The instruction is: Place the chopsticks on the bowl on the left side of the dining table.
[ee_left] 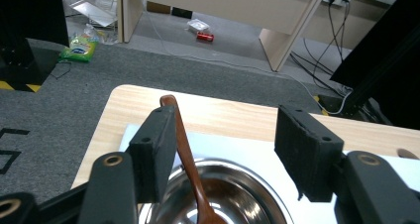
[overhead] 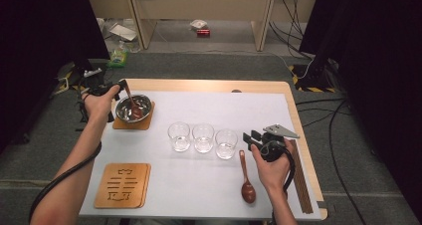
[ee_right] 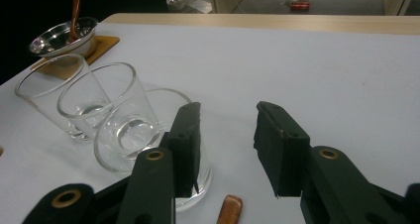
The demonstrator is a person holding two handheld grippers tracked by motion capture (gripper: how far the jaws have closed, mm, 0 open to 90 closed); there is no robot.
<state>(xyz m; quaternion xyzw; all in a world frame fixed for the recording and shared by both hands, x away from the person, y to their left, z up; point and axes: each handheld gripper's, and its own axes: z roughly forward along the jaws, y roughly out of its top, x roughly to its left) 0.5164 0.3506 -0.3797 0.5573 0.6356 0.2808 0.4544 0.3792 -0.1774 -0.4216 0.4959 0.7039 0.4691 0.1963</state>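
A steel bowl [overhead: 144, 101] stands on a wooden coaster [overhead: 121, 123] at the table's far left. A brown wooden spoon [overhead: 131, 103] leans in it, handle up. My left gripper [overhead: 117, 88] hovers at the bowl's far left rim. In the left gripper view its jaws stand wide apart over the bowl [ee_left: 247, 174], and the spoon handle [ee_left: 184, 144] rests beside the left one. My right gripper [overhead: 251, 138] is open at the right, with nothing between its jaws [ee_right: 228, 135]. A second wooden spoon [overhead: 246, 180] lies on the mat just below it, its handle tip [ee_right: 230, 210] near the jaws.
Three empty glasses [overhead: 203, 138] stand in a row mid-table, the rightmost [ee_right: 131, 135] close beside my right gripper. A bare carved coaster [overhead: 123, 185] lies at the near left. Dark wooden sticks [overhead: 301, 180] lie along the right edge. A white mat [overhead: 199, 185] covers the table.
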